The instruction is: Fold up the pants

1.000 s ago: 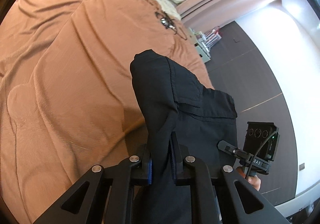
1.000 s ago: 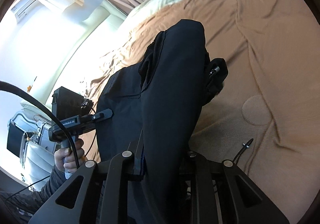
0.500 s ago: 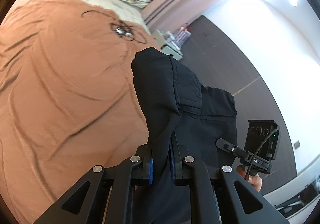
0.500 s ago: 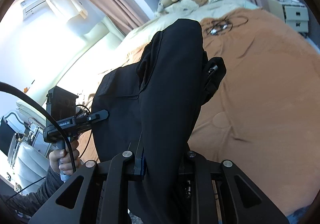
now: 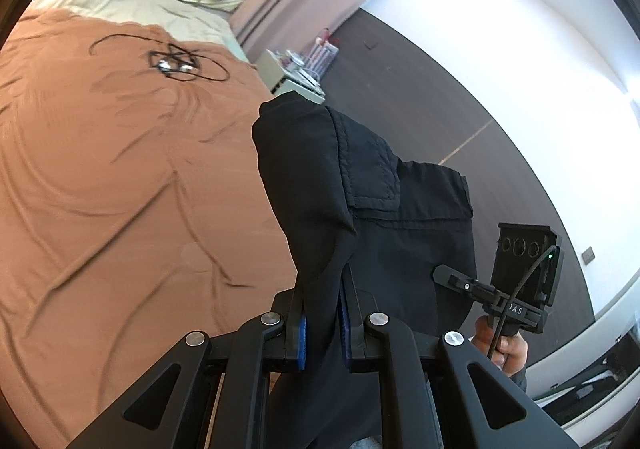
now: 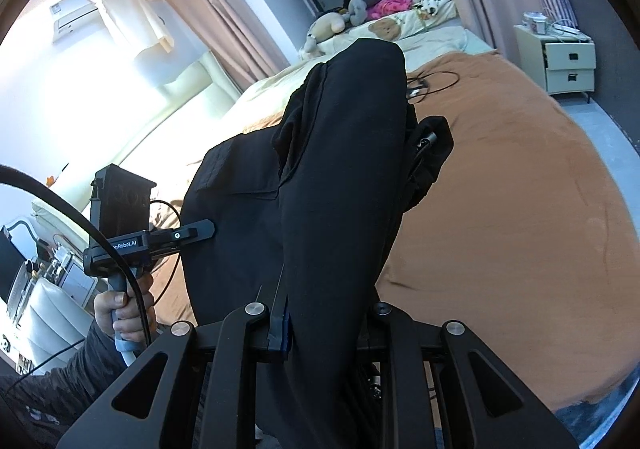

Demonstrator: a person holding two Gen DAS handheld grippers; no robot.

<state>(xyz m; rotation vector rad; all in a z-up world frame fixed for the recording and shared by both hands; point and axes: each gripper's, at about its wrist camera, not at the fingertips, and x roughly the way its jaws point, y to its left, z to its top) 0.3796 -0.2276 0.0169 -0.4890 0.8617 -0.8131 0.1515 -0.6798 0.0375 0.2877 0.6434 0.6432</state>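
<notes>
The black pants [image 5: 360,201] hang in the air above the orange bedspread [image 5: 120,189], stretched between both grippers. My left gripper [image 5: 322,301] is shut on a bunched fold of the dark cloth, its blue pads pressing either side. My right gripper [image 6: 320,313] is shut on another thick fold of the pants [image 6: 340,169], which drapes over its fingers and hides the right pad. Each wrist view shows the other hand-held gripper beside the cloth: the right one [image 5: 516,289] and the left one [image 6: 120,233]. A drawstring end [image 6: 426,139] dangles at the waistband.
A tangle of black cable [image 5: 176,63] lies on the bedspread [image 6: 520,209] near the pillows. Soft toys [image 6: 360,13] sit at the bed's head. A white nightstand [image 6: 568,61] stands past the bed's far corner. Dark floor [image 5: 440,97] runs along the bed.
Both grippers have lifted the pants higher and swung them across the bed; the head of the bed, toys and nightstand have come into view. The grips are unchanged.
</notes>
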